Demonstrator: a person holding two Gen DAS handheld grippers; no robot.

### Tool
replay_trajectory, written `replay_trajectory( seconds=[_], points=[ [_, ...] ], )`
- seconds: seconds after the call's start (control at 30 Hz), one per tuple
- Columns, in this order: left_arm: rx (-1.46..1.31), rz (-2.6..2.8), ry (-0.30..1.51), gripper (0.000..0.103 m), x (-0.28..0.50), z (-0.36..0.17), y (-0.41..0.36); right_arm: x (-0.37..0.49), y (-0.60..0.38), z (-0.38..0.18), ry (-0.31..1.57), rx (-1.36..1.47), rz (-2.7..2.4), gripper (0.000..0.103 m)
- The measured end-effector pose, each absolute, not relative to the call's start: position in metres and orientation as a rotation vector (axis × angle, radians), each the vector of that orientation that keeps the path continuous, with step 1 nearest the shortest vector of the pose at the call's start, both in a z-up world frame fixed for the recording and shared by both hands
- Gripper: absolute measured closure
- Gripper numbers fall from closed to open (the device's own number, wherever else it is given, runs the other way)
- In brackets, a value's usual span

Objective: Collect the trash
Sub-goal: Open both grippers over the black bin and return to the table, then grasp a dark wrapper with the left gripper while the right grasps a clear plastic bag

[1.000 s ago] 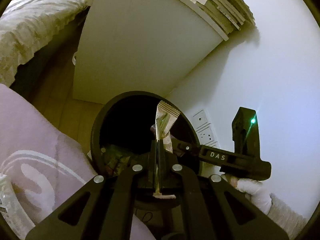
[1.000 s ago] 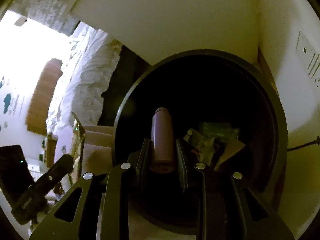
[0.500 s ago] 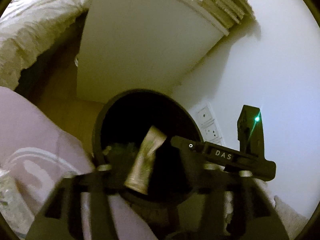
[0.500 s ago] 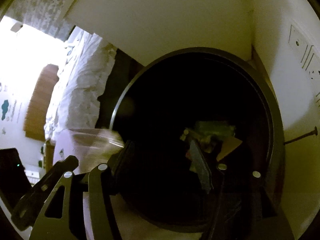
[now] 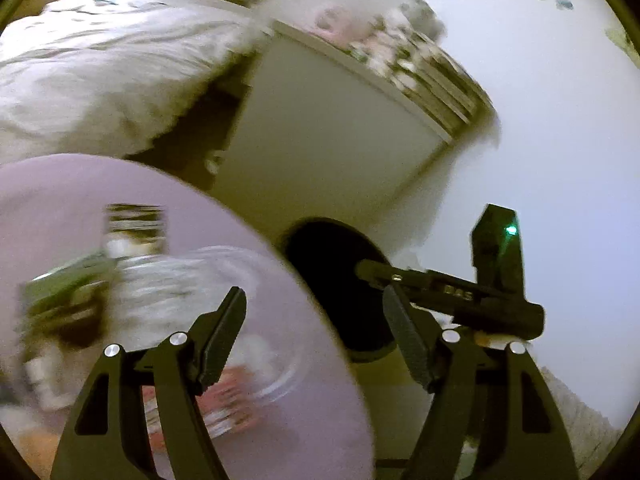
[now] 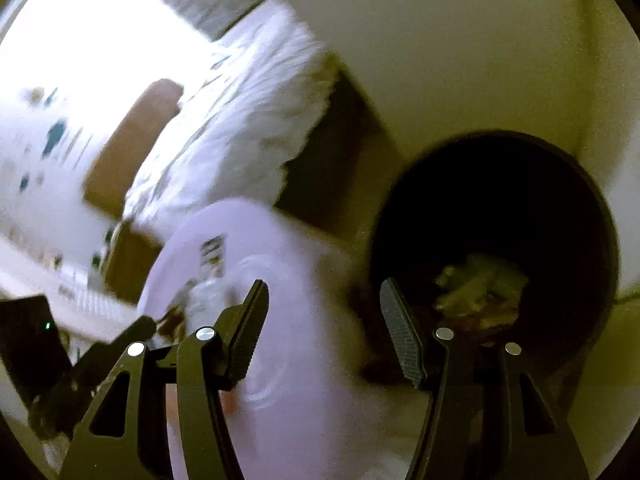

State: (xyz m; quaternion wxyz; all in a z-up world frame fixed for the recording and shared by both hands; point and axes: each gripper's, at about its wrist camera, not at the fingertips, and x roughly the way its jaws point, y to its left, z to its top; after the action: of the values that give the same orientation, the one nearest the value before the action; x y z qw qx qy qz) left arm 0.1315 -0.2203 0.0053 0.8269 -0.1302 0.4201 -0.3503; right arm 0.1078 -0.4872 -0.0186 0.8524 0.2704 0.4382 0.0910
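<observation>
The black trash bin (image 5: 332, 276) stands on the floor against the white wall, and crumpled wrappers (image 6: 480, 284) lie at its bottom (image 6: 492, 200). My left gripper (image 5: 316, 320) hangs back from the bin, its jaws opening with nothing between them. My right gripper (image 6: 322, 320) is open and empty, left of the bin's mouth. It appears in the left wrist view as a black device (image 5: 460, 292) over the bin's right side. A round lilac surface (image 5: 60, 200) beside the bin carries blurred wrappers (image 5: 136, 232) and a reddish packet (image 5: 224, 400).
A white cabinet (image 5: 320, 128) stands behind the bin, with stacked books (image 5: 432, 80) on top. A bed with a pale duvet (image 5: 100, 72) fills the left. The lilac surface (image 6: 304, 400) lies under my right gripper. The picture is motion-blurred.
Both grippers opened: the left one's wrapper and the right one's brown tube are gone from their jaws. Both hands pulled back and up from the bin toward the lilac surface.
</observation>
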Motion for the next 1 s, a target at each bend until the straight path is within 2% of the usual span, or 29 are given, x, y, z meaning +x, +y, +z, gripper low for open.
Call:
replay_trajectory(
  seconds=[0.27, 0.5, 0.77, 0.9, 0.97, 1.0],
  points=[
    [-0.322, -0.521, 0.859, 0.032, 0.116, 0.003, -0.091, 0.115, -0.383, 0.006, 0.941, 0.377, 0.350, 0.044],
    [-0.407, -0.375, 0.915, 0.032, 0.117, -0.030, -0.006, 0.127, -0.337, -0.009, 1.001, 0.269, 0.361, 0.044],
    [-0.491, -0.359, 1.034, 0.032, 0.139, -0.076, 0.016, 0.161, -0.330, -0.052, 1.105, 0.220, 0.275, 0.044],
    [-0.501, -0.383, 1.038, 0.034, 0.150, -0.083, 0.014, 0.169, -0.326, -0.061, 1.114, 0.247, 0.297, 0.036],
    [-0.489, -0.400, 1.033, 0.037, 0.152, -0.084, 0.011, 0.172, -0.319, -0.062, 1.109, 0.240, 0.320, 0.040],
    [-0.480, -0.415, 1.033, 0.047, 0.153, -0.085, 0.009, 0.172, -0.315, -0.061, 1.104, 0.233, 0.323, 0.048]
  ],
)
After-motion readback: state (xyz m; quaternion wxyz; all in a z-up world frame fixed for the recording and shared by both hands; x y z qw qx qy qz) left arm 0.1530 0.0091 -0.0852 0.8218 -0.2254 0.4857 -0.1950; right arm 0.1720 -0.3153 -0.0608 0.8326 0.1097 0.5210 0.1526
